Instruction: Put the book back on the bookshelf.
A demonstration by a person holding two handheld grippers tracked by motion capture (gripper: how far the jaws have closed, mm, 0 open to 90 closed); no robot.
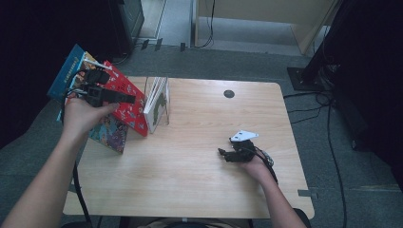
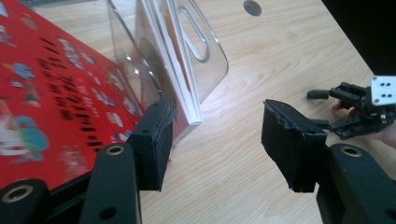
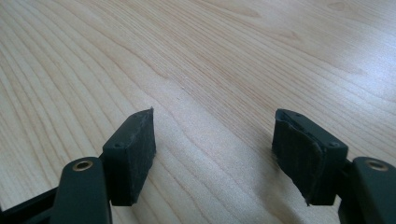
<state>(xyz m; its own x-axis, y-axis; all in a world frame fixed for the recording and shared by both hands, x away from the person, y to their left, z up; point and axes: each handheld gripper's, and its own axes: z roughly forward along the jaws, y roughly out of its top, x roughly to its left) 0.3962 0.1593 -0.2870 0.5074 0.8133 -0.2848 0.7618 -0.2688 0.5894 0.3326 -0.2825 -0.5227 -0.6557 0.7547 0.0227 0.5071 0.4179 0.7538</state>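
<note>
My left gripper point(image 1: 129, 99) hangs over the table's left end, open, with nothing between its jaws point(image 2: 217, 123). Just beside its left jaw a red picture book point(image 2: 56, 107) leans at a slant point(image 1: 127, 107). In front of it stands a clear plastic book holder point(image 2: 205, 56) with a thin white book point(image 2: 175, 79) upright inside point(image 1: 157, 102). A blue book point(image 1: 69, 71) and a colourful one point(image 1: 110, 134) lie under and behind the red one. My right gripper point(image 1: 227, 153) rests low on the wooden table at the right, open over bare wood point(image 3: 212, 135); it also appears far off point(image 2: 355, 109).
The wooden table point(image 1: 199, 180) has a round cable hole point(image 1: 229, 93) near its far edge. Cables point(image 1: 328, 123) trail on the grey floor to the right, beside a dark stand point(image 1: 309, 76). Dark furniture stands at the back left.
</note>
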